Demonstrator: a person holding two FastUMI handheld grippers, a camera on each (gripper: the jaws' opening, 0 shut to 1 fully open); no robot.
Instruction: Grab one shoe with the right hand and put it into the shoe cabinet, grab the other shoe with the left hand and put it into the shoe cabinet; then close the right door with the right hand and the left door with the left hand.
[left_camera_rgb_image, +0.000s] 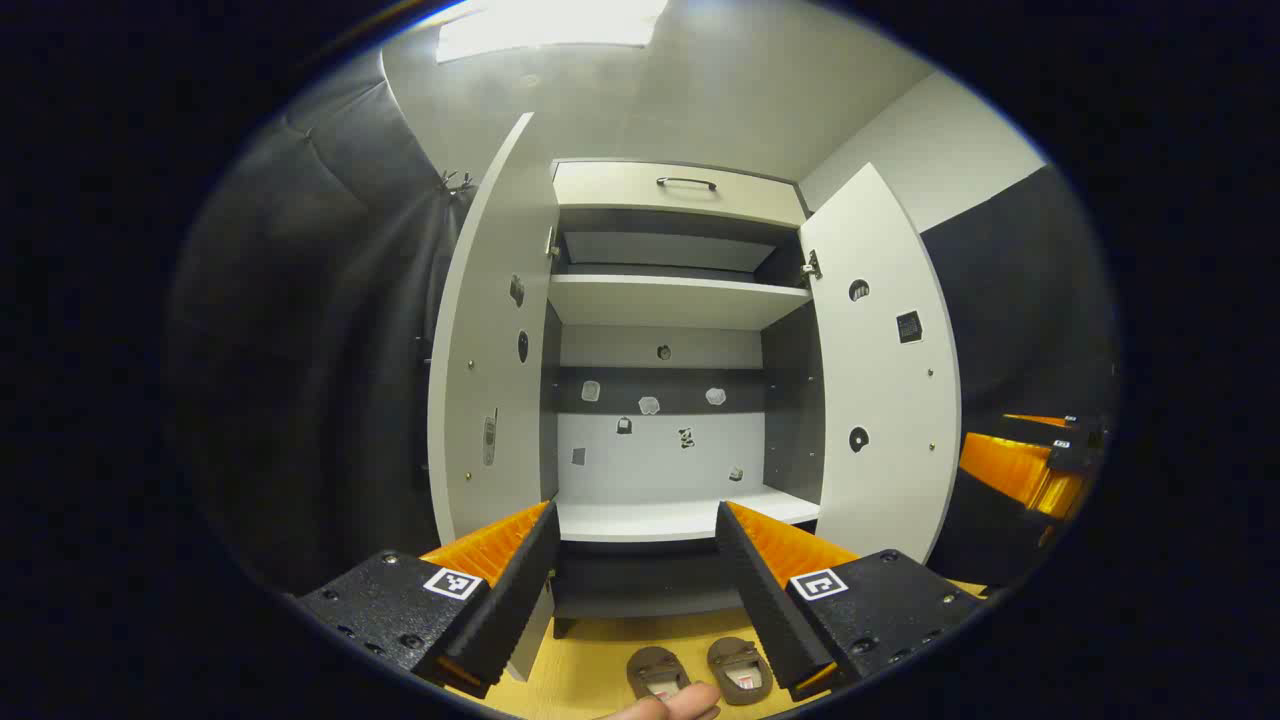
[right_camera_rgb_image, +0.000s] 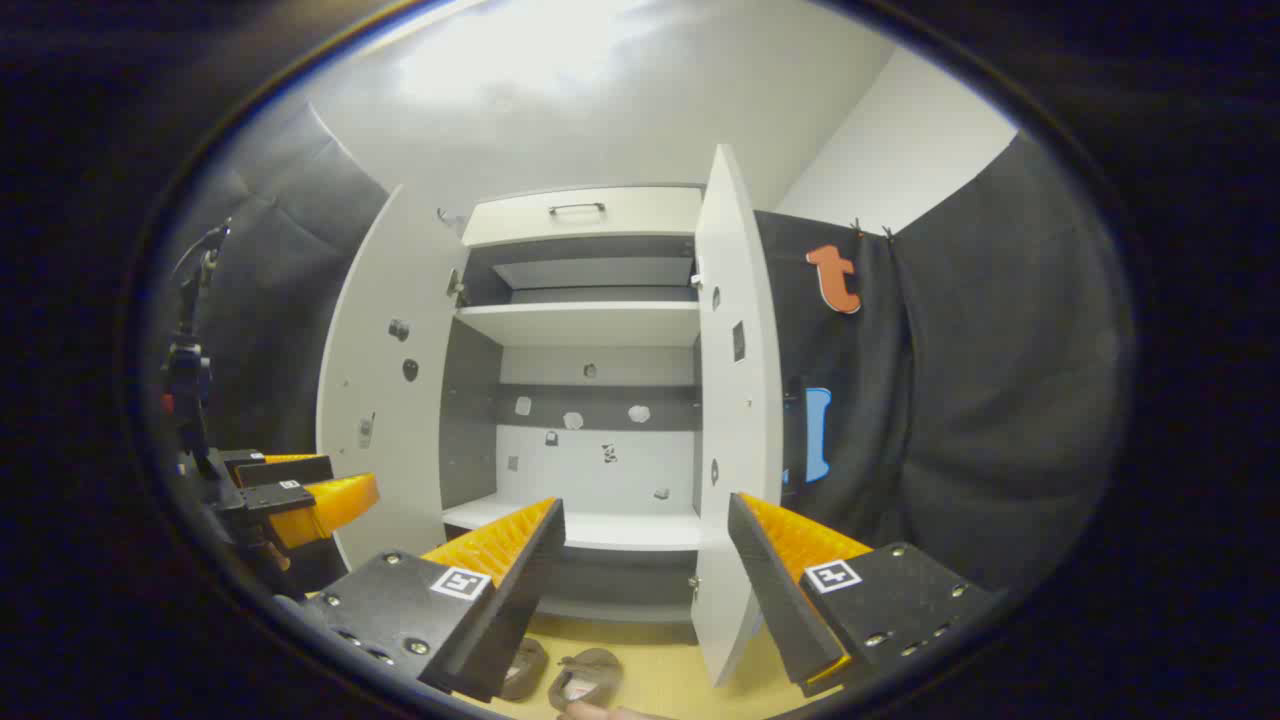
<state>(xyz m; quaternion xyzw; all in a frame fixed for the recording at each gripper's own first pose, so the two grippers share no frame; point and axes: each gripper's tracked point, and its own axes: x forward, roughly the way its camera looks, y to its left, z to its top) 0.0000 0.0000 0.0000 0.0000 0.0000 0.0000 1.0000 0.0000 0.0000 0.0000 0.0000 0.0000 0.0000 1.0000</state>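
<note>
The shoe cabinet (left_camera_rgb_image: 665, 400) stands straight ahead with both doors swung wide. In the left gripper view the left door (left_camera_rgb_image: 495, 380) and the right door (left_camera_rgb_image: 880, 370) frame bare shelves, an upper shelf (left_camera_rgb_image: 670, 298) and a lower shelf (left_camera_rgb_image: 680, 518), with a drawer (left_camera_rgb_image: 680, 192) and its dark handle across the top. Small stickers dot the back panel and the insides of the doors.

The left tool (left_camera_rgb_image: 635, 560) is held in front of the cabinet with its jaws spread wide and nothing between them. Below it, on the yellow wooden floor (left_camera_rgb_image: 590, 670) just in front of the cabinet's base, sit two brown shoes side by side: the left shoe (left_camera_rgb_image: 655, 672) and the right shoe (left_camera_rgb_image: 740, 668), toes toward the cabinet. A fingertip (left_camera_rgb_image: 680, 702) shows at the near edge, just beside the shoes.

In the right gripper view the right tool (right_camera_rgb_image: 645, 565) is likewise wide apart and empty, pointed at the cabinet's lower shelf. The pair of shoes lies on the floor under it, partly hidden by its left finger. The left tool shows at the far left of this view.
</note>
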